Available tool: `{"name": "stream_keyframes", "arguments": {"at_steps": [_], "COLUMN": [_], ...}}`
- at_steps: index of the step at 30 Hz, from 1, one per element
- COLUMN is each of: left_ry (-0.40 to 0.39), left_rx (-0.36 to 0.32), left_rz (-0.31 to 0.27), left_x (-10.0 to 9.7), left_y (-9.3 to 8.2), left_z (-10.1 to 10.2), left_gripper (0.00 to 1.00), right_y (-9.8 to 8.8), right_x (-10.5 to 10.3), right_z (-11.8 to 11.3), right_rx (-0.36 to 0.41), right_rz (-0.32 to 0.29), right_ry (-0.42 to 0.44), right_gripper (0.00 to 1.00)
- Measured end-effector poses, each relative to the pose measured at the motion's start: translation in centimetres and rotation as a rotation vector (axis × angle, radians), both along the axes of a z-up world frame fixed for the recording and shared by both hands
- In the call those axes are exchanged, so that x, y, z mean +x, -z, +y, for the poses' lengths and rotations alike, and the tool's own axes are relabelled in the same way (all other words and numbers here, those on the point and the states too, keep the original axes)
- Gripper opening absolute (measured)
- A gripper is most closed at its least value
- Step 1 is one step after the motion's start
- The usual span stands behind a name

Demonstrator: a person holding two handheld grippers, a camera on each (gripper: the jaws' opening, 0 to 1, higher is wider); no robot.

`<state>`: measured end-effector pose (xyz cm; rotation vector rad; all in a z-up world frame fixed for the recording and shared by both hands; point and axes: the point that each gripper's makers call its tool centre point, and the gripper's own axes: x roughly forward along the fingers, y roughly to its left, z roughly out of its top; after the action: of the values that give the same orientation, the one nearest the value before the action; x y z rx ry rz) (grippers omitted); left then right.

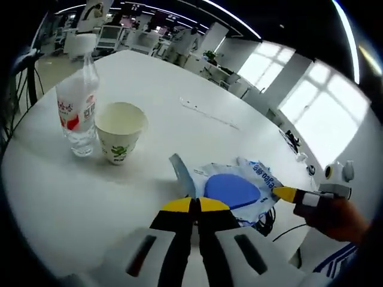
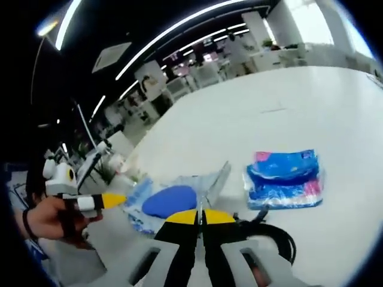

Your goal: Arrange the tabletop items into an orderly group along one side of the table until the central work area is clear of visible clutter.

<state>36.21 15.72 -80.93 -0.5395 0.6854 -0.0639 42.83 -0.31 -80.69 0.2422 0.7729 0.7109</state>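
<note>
left gripper view first: the left gripper (image 1: 195, 205) has its yellow-tipped jaws pressed together, no gap between them, and a corner of the clear plastic bag (image 1: 239, 186) rises right at the tips, so it looks pinched there, though the exact contact is hard to see. the bag lies crumpled on the white table (image 1: 179, 125) just past the tips, printed in blue and white, a blue oval patch on it. at the bag's right edge the right gripper (image 1: 286, 194) comes in, held in a hand (image 1: 338, 218), its yellow tip touching the bag; how its jaws stand cannot be told from here. a black cable (image 1: 267, 222) curls beneath the bag. farther off on the left, a paper cup (image 1: 120, 133) stands upright, and just beside it, nearly touching, an upright water bottle (image 1: 79, 98) with a red and white label. far beyond, office desks and bright windows.

right gripper view: its jaws closed tight, tips meeting at a raised fold of the same bag. to the right, a little apart from the bag, a blue tissue pack (image 2: 285, 179) lies flat.
</note>
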Motion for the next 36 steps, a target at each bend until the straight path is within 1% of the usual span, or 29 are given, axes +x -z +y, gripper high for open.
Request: {"name": "stream_keyframes", "arguments": {"at_steps": [1,4,6,8,9,11,14,16,17,18,20,21,23,24,25,26,30,33,36], "left_ry": [-0.014,-0.035,-0.049,-0.06,-0.067,-0.083,-0.113,-0.133,-0.141,-0.143,-0.159,-0.181,-0.202,-0.208,-0.216,-0.226,-0.24,-0.256,-0.266], "left_rx": [-0.002,-0.002,-0.004,-0.003,-0.002,-0.011,-0.033,-0.044,-0.051,-0.053,-0.07,-0.09,-0.103,-0.107,-0.112,-0.117,-0.118,-0.131,-0.124], "left_rz": [-0.002,-0.004,0.002,0.003,0.006,0.016,0.04,0.054,0.06,0.061,0.061,0.073,0.08,0.081,0.081,0.078,0.071,0.065,0.058], "left_x": [1.1,2.2,2.8,3.3,3.4,3.7,4.0,4.2,4.2,4.2,4.3,4.2,4.0,3.9,3.9,3.9,4.3,4.5,4.6], "left_y": [0.1,0.4,0.9,1.1,1.3,1.7,3.0,3.9,4.2,4.3,4.7,5.1,4.7,4.9,5.1,5.0,4.7,4.5,4.4], "left_z": [0.8,1.7,2.4,2.8,3.1,3.3,3.7,4.1,4.2,4.2,4.3,4.4,4.3,4.3,4.3,4.4,4.7,5.1,5.5], "left_gripper": [0.0,0.0,0.0,0.0,0.0,0.0,0.0,0.0,0.0,0.0,0.0,0.0,0.0,0.0,0.0,0.0,0.0,0.0,0.0], "right_y": [0.1,0.4,0.5,1.4,1.6,2.4,3.8,4.1,5.0,5.4,5.6,6.0,6.6,6.7,6.8,6.6,6.7,6.3,5.8], "right_x": [0.4,1.3,1.5,2.4,2.4,2.8,3.0,2.8,3.2,3.4,3.1,3.1,3.6,3.7,3.8,3.4,3.5,3.2,2.9], "right_z": [0.2,1.0,1.3,1.7,1.8,2.1,2.3,2.3,2.5,2.5,2.4,2.5,2.7,2.8,2.9,3.0,3.3,3.6,4.0], "right_rx": [0.002,0.005,0.006,0.004,0.005,0.009,0.005,0.001,-0.002,-0.006,-0.01,-0.007,-0.008,-0.009,-0.011,-0.012,-0.008,0.006,0.006], "right_rz": [-0.001,-0.002,0.002,0.011,0.015,0.027,0.056,0.072,0.087,0.095,0.112,0.126,0.131,0.132,0.133,0.135,0.144,0.152,0.147], "right_ry": [-0.001,-0.011,-0.016,-0.019,-0.019,-0.01,0.008,0.021,0.029,0.035,0.051,0.058,0.063,0.063,0.063,0.061,0.059,0.064,0.053], "right_gripper": [0.0,0.0,0.0,0.0,0.0,0.0,0.0,0.0,0.0,0.0,0.0,0.0,0.0,0.0,0.0,0.0,0.0,0.0,0.0]}}
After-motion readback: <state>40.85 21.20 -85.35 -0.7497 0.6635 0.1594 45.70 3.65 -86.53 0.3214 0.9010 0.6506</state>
